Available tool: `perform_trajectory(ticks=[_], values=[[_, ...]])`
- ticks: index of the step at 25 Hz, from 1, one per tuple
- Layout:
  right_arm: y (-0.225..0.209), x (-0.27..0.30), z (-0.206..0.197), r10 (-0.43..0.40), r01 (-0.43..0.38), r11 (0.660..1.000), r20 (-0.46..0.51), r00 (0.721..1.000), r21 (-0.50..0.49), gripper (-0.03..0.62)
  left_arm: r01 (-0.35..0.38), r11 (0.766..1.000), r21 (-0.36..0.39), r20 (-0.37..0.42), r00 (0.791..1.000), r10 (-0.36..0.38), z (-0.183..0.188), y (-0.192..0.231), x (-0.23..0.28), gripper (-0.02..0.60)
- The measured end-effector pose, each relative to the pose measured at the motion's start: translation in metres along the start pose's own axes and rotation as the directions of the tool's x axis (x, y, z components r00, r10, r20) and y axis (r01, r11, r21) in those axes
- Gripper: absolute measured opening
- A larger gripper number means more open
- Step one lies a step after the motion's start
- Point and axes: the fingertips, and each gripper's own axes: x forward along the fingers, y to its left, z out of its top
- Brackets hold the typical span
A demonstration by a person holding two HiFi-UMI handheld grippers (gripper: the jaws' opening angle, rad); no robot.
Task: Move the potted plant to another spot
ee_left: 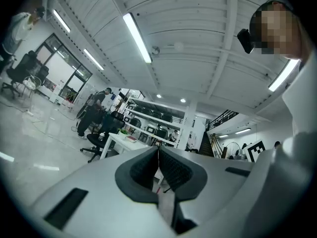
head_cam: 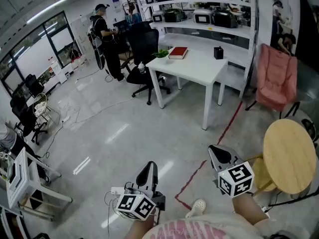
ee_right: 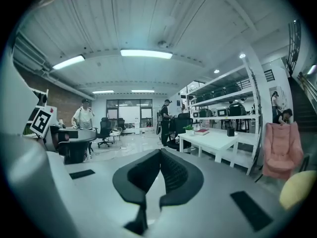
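A small green potted plant (head_cam: pixel 161 53) stands at the far left corner of a white table (head_cam: pixel 199 66), beside a red book (head_cam: pixel 178 53). The plant (ee_right: pixel 188 128) and table (ee_right: pixel 213 140) show small and far off in the right gripper view. Both grippers are low in the head view, well short of the table. My left gripper (head_cam: pixel 148 172) is shut with nothing between its jaws, and in its own view the left gripper (ee_left: pixel 158 155) points level toward the table (ee_left: pixel 124 140). My right gripper (head_cam: pixel 217 155) is shut and empty too, and its tips (ee_right: pixel 159 155) meet.
A black office chair (head_cam: pixel 142 51) stands left of the table, with a person (head_cam: pixel 105 36) behind it. A black cup (head_cam: pixel 218 52) sits on the table. A pink chair (head_cam: pixel 276 78) and a round wooden table (head_cam: pixel 291 156) are at right. Red tape (head_cam: pixel 209 151) marks the floor. Shelves (head_cam: pixel 204 14) line the back.
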Motion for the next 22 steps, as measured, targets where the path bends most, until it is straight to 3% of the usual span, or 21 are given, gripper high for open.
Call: perform_trajectory(ticks=[15, 22], values=[[-0.077, 0.082, 0.055, 0.028, -0.034, 0.998, 0.093, 0.995, 0.057, 0.014, 0.016, 0.999, 0.043, 0.049, 0.999, -0.018, 0.045, 0.024, 0.115, 0.025], [-0.11, 0.104, 0.067, 0.022, -0.027, 0.998, 0.094, 0.995, 0.049, 0.014, 0.016, 0.999, -0.036, 0.087, 0.996, -0.012, 0.051, 0.033, 0.155, 0.025]])
